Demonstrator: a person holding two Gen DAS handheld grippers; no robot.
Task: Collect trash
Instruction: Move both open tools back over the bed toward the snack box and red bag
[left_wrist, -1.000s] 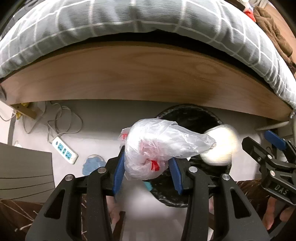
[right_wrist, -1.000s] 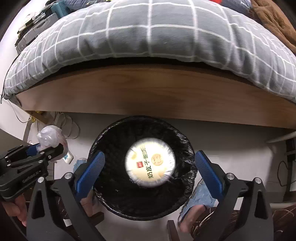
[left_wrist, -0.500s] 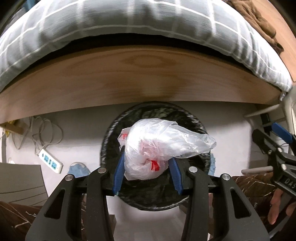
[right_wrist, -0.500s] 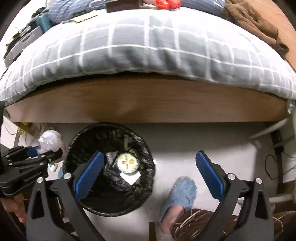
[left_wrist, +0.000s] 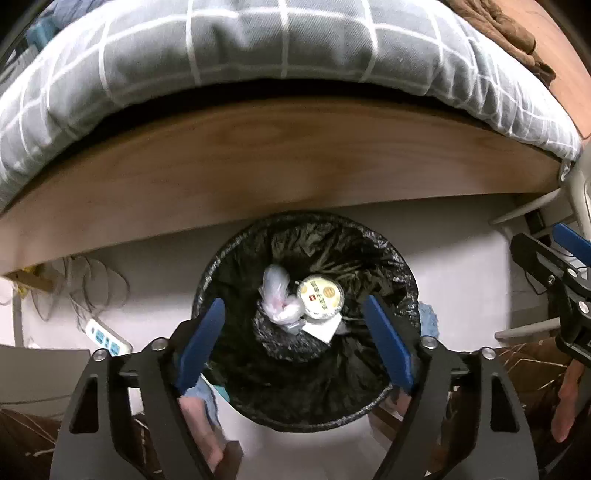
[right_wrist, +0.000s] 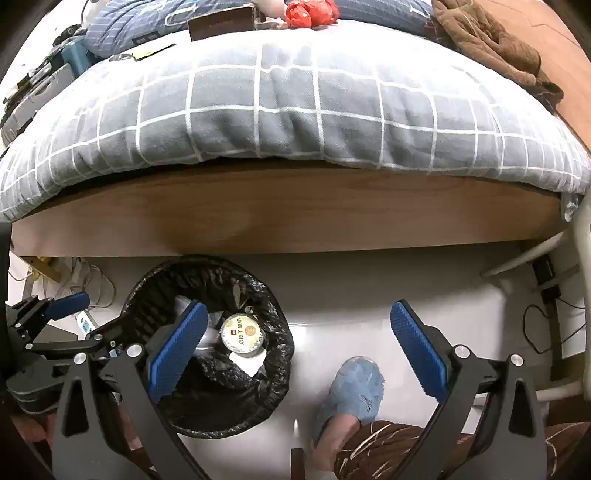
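A black-lined trash bin (left_wrist: 306, 402) stands on the white floor by the bed. Inside it lie a clear plastic bag (left_wrist: 277, 300) and a round lidded cup (left_wrist: 320, 297). My left gripper (left_wrist: 295, 343) is open and empty, held right above the bin. My right gripper (right_wrist: 295, 343) is open and empty, to the right of the bin (right_wrist: 236, 410), over bare floor. The cup (right_wrist: 243, 334) shows in the right wrist view too. The left gripper (right_wrist: 70, 325) shows at the left edge of that view.
A wooden bed frame (right_wrist: 288, 218) with a grey checked duvet (right_wrist: 280, 107) runs behind the bin. A red bag (right_wrist: 310, 11) and a brown box (right_wrist: 221, 23) lie on the bed. A power strip (left_wrist: 107, 338) and cables lie left. A blue slipper (right_wrist: 351, 391) is beside the bin.
My left gripper has opened and the plastic bag has dropped into the bin beside the cup. My right gripper has moved right, away from the bin.
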